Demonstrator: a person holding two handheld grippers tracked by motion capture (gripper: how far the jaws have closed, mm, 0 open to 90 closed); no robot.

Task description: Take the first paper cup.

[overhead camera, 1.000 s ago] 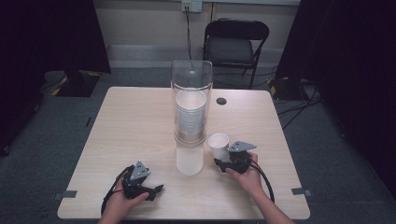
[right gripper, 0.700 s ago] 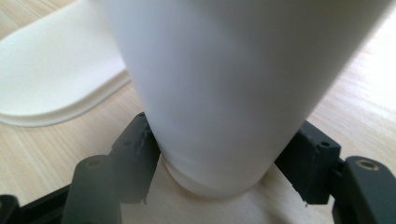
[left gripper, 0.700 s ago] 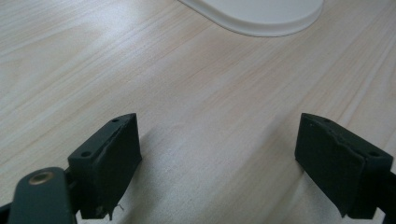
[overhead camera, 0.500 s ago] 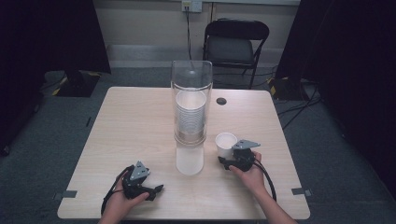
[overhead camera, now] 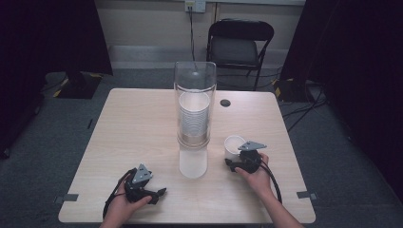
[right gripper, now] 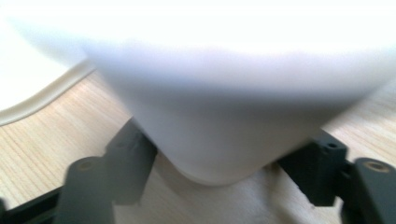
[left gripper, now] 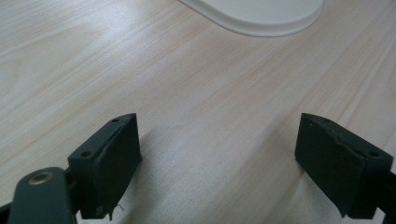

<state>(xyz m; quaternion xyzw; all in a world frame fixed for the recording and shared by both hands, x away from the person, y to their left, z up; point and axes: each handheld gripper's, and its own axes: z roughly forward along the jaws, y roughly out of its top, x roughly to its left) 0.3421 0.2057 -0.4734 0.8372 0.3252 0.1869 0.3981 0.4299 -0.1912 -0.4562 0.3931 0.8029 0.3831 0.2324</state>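
White cup [overhead camera: 234,145] upright on the desk [overhead camera: 142,123], just right of the tall clear dispenser [overhead camera: 194,109], base between the fingers of the right gripper [overhead camera: 236,160]. Fingers just now opening, loosening off the cup wall; probably no real hold left. Finish spreading wide before drawing back. Then pull straight back toward the near edge, low and level, to avoid clipping the light cup and tipping it. Left gripper [overhead camera: 159,192] near the front edge, fingers apart and empty; leave there.

Right gripper view: white cup [right gripper: 233,93] blurred, top cut off by frame; contact w/ jaws can't tell. Dispenser base [left gripper: 254,16] cut off.
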